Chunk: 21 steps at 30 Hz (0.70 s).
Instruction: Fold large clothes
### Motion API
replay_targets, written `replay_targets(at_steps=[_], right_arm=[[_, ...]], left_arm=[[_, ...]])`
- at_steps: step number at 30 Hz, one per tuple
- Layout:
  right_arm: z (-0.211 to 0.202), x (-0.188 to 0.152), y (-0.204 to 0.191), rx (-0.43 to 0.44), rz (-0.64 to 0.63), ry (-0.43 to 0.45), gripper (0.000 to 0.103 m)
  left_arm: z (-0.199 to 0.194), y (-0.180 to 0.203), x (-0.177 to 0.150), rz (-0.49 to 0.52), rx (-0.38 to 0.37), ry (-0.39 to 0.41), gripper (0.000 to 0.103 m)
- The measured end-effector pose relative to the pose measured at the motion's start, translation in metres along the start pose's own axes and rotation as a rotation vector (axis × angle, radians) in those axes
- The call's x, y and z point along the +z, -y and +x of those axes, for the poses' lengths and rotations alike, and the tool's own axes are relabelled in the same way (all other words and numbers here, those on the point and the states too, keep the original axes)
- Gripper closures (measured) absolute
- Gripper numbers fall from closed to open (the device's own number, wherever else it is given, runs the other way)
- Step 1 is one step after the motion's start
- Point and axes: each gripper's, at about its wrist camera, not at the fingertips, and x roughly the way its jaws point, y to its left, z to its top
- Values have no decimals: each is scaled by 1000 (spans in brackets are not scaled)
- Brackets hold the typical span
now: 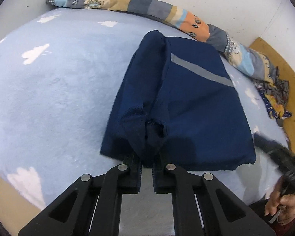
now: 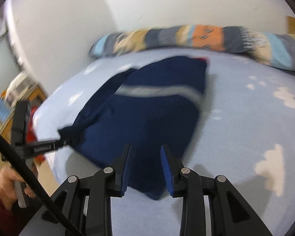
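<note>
Left wrist view: left gripper (image 1: 147,158) clamped on a bunched fold of the navy garment (image 1: 186,106), which lies part-folded on the bed (image 1: 59,90) near its front edge. Right gripper (image 2: 146,169) has jaws apart, the garment's near corner between them, pads not pressing.
</note>
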Motion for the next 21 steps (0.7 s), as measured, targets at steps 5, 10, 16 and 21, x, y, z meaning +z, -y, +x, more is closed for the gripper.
replay_targets(at_steps=[5,10,16,21], right_arm=[[51,-14,0,-43,-15,-100,35],[35,-8,9,-2,42,-109,40],[-4,7,24,9,83,-4,47],[3,15,35,7,117,-3,70]], left_arm=[[-17,8,-1,-2,20,71,95],[-51,22,3,64,55,210,95],[-75,25,12,49,163,350,89],[-82,17,23,-9,134,392,89]])
